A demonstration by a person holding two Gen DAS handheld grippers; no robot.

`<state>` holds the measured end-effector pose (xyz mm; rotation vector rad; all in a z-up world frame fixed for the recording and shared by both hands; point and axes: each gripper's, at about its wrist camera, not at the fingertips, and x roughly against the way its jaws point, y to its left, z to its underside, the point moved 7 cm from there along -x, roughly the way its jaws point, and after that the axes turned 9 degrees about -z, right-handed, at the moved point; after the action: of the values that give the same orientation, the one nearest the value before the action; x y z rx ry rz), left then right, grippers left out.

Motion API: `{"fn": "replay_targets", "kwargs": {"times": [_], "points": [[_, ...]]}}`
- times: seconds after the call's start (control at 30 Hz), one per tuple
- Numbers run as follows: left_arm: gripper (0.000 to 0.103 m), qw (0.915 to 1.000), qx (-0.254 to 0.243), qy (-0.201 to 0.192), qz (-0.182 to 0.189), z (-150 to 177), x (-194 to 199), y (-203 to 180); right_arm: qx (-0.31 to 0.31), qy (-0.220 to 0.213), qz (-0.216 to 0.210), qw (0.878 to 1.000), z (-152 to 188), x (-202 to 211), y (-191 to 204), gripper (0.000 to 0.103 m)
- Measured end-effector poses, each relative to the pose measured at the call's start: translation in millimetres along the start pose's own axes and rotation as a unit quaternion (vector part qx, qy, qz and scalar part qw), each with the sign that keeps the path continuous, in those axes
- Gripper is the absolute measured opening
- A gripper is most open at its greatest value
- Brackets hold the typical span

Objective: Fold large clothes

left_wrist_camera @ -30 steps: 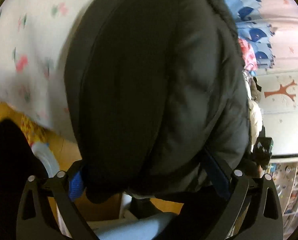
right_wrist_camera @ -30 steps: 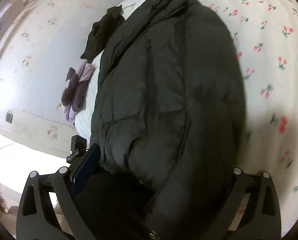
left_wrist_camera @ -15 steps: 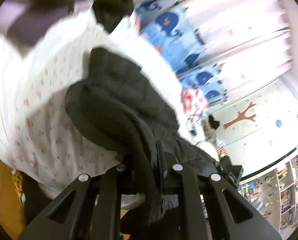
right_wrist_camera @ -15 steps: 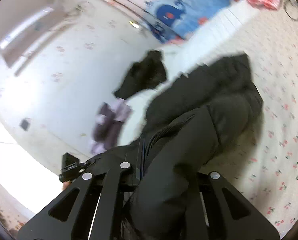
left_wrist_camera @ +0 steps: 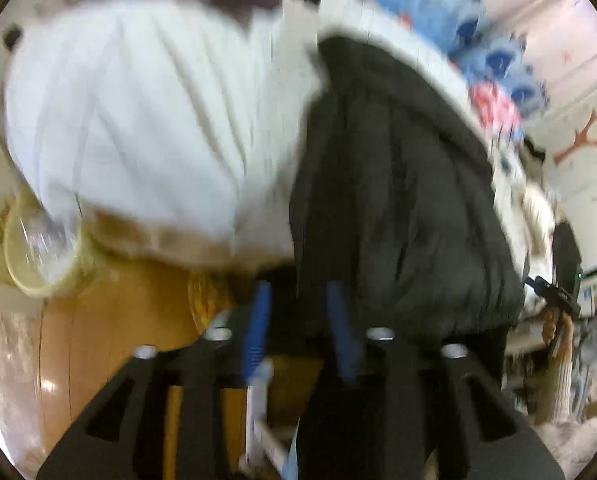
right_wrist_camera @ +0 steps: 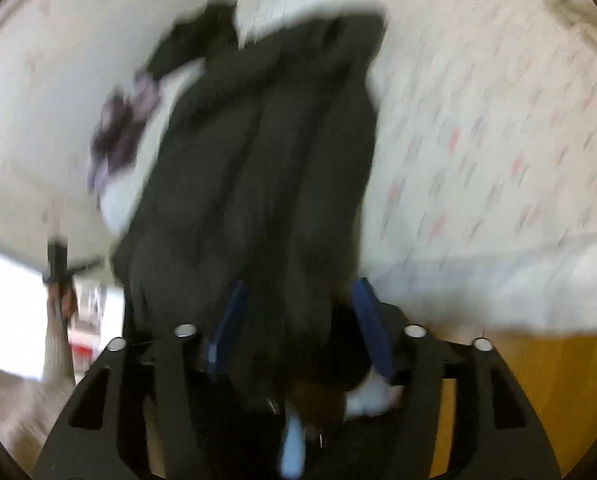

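Observation:
A black puffer jacket [left_wrist_camera: 398,184] lies lengthwise on the bed, its near end hanging toward me over the bed's edge. The left gripper [left_wrist_camera: 298,324] is at that near end, its jaws opening; the jacket's left edge sits loosely between the blue pads [left_wrist_camera: 258,320]. In the right wrist view the jacket [right_wrist_camera: 266,160] runs away from me, and its bulk fills the gap of the right gripper [right_wrist_camera: 300,320]. Those jaws are also opening and stand wide. Both views are badly blurred.
The bed's cherry-print sheet [right_wrist_camera: 498,120] spreads to the right and a white cover [left_wrist_camera: 138,112] to the left. A purple garment [right_wrist_camera: 118,132] and a black one [right_wrist_camera: 190,44] lie beyond. Wooden floor [left_wrist_camera: 110,320] and a yellowish tub [left_wrist_camera: 38,256] lie below. A person's hand [right_wrist_camera: 60,300] shows at the left.
A second ago both grippers stood wide around the jacket; half a second ago both were shut on its folds. Now both have spread apart again and risen, and the jacket lies stretched out.

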<state>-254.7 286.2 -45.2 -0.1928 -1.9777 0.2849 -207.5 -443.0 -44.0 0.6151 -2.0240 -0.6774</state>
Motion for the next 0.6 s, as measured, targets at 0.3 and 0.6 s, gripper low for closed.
{"fn": "replay_targets", "kwargs": {"times": [0.3,0.6], "points": [[0.075,0.9883,-0.085,-0.117,0.047,-163.9,-56.0,-160.6,0.025,-0.087,0.124,0.988,-189.6,-171.5,28.1,0.085],[0.075,0.9923,0.029,-0.110,0.049,-258.9,-178.5,-195.1,0.092,-0.099,0.174,0.976,-218.4,-218.6,33.6,0.021]]}}
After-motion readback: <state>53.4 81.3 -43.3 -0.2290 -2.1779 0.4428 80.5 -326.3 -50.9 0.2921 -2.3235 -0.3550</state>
